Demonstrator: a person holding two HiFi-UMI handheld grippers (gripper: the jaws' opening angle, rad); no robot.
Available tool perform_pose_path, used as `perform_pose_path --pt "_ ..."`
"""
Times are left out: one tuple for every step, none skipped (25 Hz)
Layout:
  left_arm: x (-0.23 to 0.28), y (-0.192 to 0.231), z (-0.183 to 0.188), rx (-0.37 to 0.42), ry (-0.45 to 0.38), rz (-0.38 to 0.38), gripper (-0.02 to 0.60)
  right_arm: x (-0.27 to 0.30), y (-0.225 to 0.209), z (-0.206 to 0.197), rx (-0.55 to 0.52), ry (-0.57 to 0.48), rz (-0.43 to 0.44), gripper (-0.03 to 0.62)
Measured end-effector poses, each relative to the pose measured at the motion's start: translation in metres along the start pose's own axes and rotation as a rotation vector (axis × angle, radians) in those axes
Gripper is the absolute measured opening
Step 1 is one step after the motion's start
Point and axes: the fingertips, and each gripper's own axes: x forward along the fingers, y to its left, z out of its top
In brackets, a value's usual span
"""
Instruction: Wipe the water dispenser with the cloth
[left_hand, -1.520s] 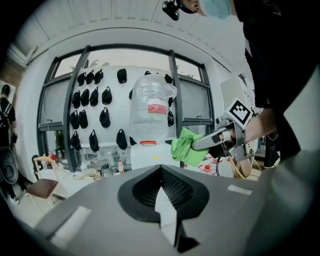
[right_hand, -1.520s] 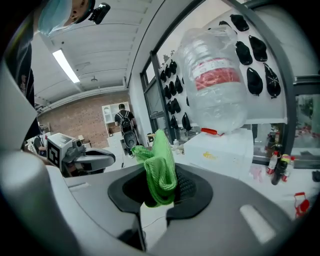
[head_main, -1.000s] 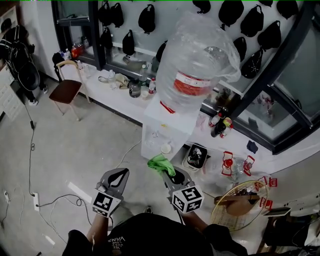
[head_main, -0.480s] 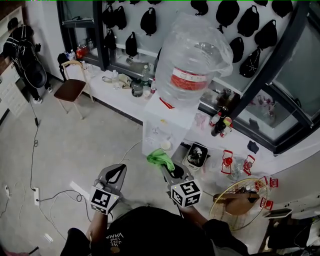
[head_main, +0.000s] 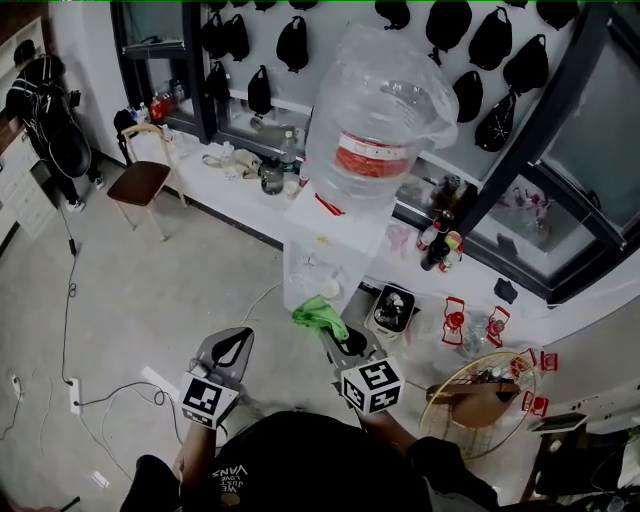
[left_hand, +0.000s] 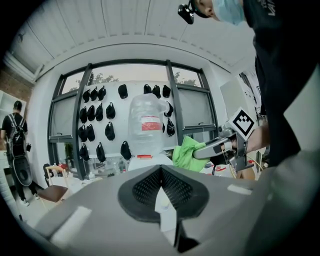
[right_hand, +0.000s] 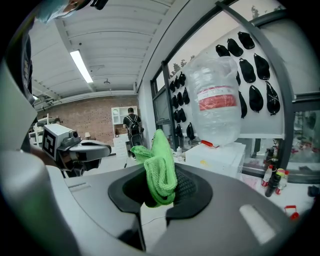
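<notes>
— What is the right gripper (right_hand: 159, 186) doing?

— Its jaws are pinched on the green cloth (right_hand: 161, 162). They grip the lower folds, and the rest stands up out of the claw in a bunched, doubled-over tuft.

— And the left gripper (left_hand: 161, 172)?

— Its jaws are pressed together with nothing between them. It is held low beside the right one, a little apart from it, and touches nothing.

— Where is the water dispenser (head_main: 322, 250) from the cloth?

— Ahead of it. In the head view the cloth shows low against the front of the white cabinet. In the right gripper view the cabinet lies beyond the cloth and to its right with a gap between them, so the cloth is not on it.

— How does the dispenser look?

— It has a white, box-shaped body with a big clear bottle (head_main: 378, 110) upside down on top. The bottle has a red label round it and a loose wrap of clear film. A small red piece (head_main: 330, 206) lies on the top near the bottle's neck. The dispenser stands against a low white ledge (head_main: 230, 190) under the windows.
</notes>
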Motion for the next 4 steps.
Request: perform_pose_path --pt "0.0009 0.0005 0.001 0.001 -0.002 -0.001 0.002 0.0001 -0.0002 0.0003 0.0 0.0 0.0 0.089" --pt "0.002 0.0008 0.0018 0.003 -0.005 -0.002 0.002 0.0003 -0.0005 0.0004 -0.001 0.0 0.0 0.089" --pt "0.0032 0.0009 0.0024 0.006 -0.008 -0.003 0.002 0.0004 -0.001 0.0003 -0.002 0.0 0.0 0.089" --pt "0.0043 0.0009 0.003 0.01 -0.011 -0.004 0.002 0.0004 -0.0015 0.0001 -0.002 0.001 0.001 0.089"
